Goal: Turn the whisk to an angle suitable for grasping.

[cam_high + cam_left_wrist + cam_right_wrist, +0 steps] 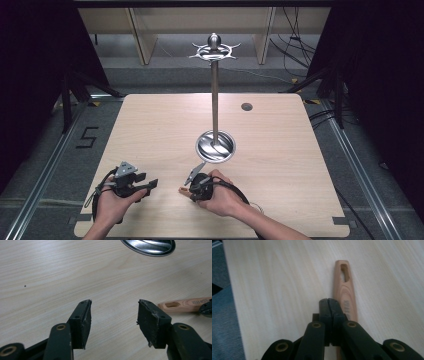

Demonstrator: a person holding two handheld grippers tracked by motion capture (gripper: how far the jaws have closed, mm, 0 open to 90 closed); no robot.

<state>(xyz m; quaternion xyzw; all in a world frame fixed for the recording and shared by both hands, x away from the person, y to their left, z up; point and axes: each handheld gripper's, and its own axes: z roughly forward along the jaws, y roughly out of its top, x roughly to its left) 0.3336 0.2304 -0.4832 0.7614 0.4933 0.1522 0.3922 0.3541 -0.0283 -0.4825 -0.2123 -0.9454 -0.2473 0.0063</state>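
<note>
- High view, nearest the person: the left gripper is held in the left hand over the near left part of the table, and its jaws stand wide apart with nothing between them
- Left gripper view shows the same, the two black pads are far from each other above bare wood
- Near the middle of the front edge, the right gripper is in the right hand, just beside a wooden handle
- Right gripper view: the jaws are pressed together; the wooden handle lies flat on the table, under and beside them, with its slotted end pointing away. I cannot tell if the jaws pinch it
- Farther, at the table centre, a metal stand rises upright from a round shiny base
- At the far edge there is a small dark round hole
</note>
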